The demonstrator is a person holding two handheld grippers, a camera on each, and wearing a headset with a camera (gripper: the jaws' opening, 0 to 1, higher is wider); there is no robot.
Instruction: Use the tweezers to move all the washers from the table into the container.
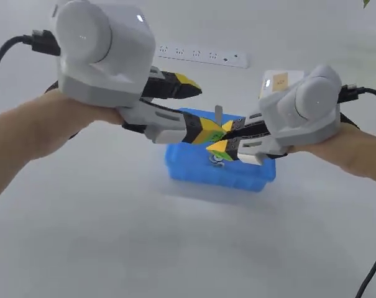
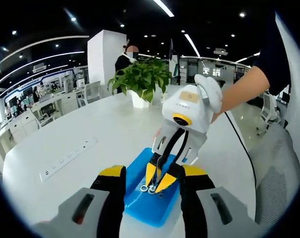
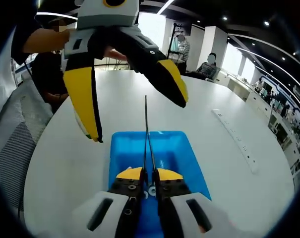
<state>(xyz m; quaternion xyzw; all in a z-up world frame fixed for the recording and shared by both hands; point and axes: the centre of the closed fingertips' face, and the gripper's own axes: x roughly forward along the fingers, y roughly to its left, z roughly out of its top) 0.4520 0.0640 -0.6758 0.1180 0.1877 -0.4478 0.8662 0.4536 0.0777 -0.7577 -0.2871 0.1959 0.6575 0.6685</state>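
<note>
A blue container (image 1: 250, 177) sits on the white table, with small metal washers (image 1: 217, 159) lying inside it. My right gripper (image 1: 220, 141) hovers just above the container, shut on thin metal tweezers (image 3: 145, 129) that run forward from its yellow tips. My left gripper (image 1: 207, 110) faces it with jaws wide open, and the tweezers' far end (image 1: 219, 113) points into that gap. In the left gripper view, the right gripper (image 2: 155, 186) hangs over the container (image 2: 140, 210) beside washers (image 2: 144, 188). A washer (image 3: 152, 190) shows under the right gripper (image 3: 149, 173).
A white power strip (image 1: 200, 56) lies on the table beyond the container. A potted plant (image 2: 142, 79) stands at the table's far side. Black cables (image 1: 7, 49) trail from both grippers. People stand in the office behind.
</note>
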